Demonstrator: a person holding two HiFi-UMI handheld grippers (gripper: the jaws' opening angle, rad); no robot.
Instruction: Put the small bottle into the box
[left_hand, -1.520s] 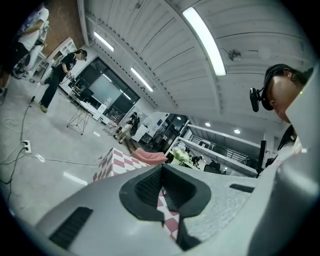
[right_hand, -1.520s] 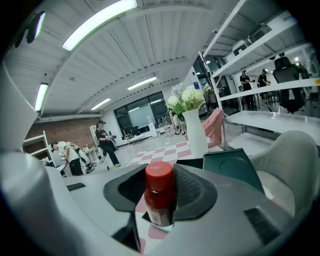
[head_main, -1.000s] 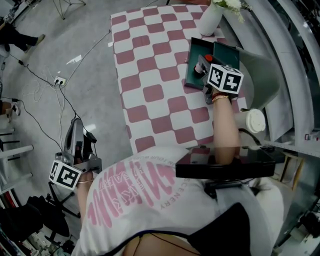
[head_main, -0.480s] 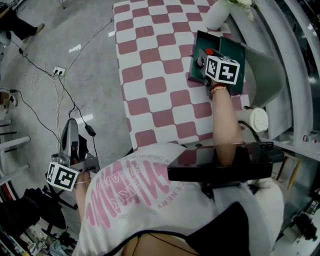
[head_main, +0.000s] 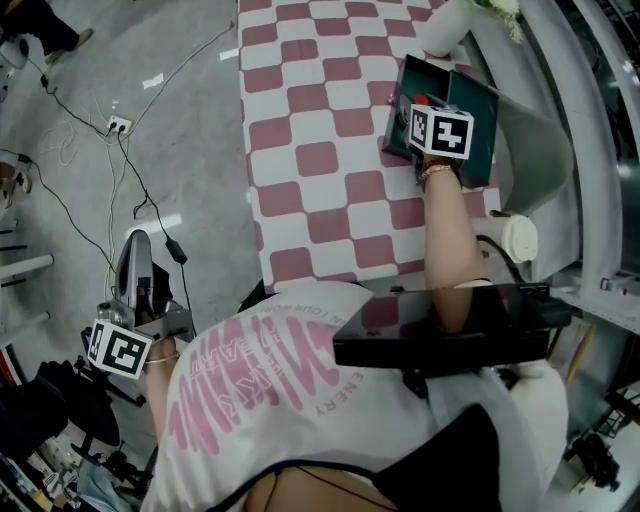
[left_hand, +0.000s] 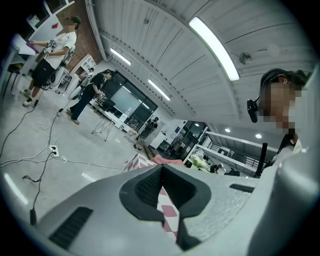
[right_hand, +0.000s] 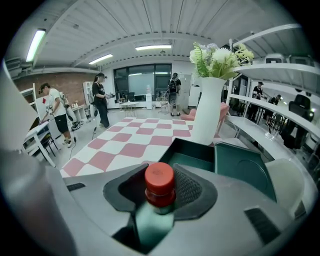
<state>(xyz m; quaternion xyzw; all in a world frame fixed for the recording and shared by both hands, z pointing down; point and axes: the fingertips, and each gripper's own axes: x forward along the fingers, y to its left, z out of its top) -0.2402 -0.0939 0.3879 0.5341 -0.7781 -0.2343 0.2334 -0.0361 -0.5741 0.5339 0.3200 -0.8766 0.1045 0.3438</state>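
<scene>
My right gripper (right_hand: 161, 186) clamps the red-capped small bottle (right_hand: 159, 177), aimed at the open green box (right_hand: 192, 152) at one o'clock for lowering in; my left gripper (left_hand: 161, 174) hangs closed, empty.

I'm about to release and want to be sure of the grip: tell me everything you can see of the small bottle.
The small bottle has a round red cap over a narrow neck and a pale, translucent greenish body that looks like plastic. Its lower part is blurred and hidden. It lies along the right gripper with its cap pointing forward, clamped between the dark ribbed pads. Nothing else touches it. The open dark green box sits just beyond the cap.
</scene>
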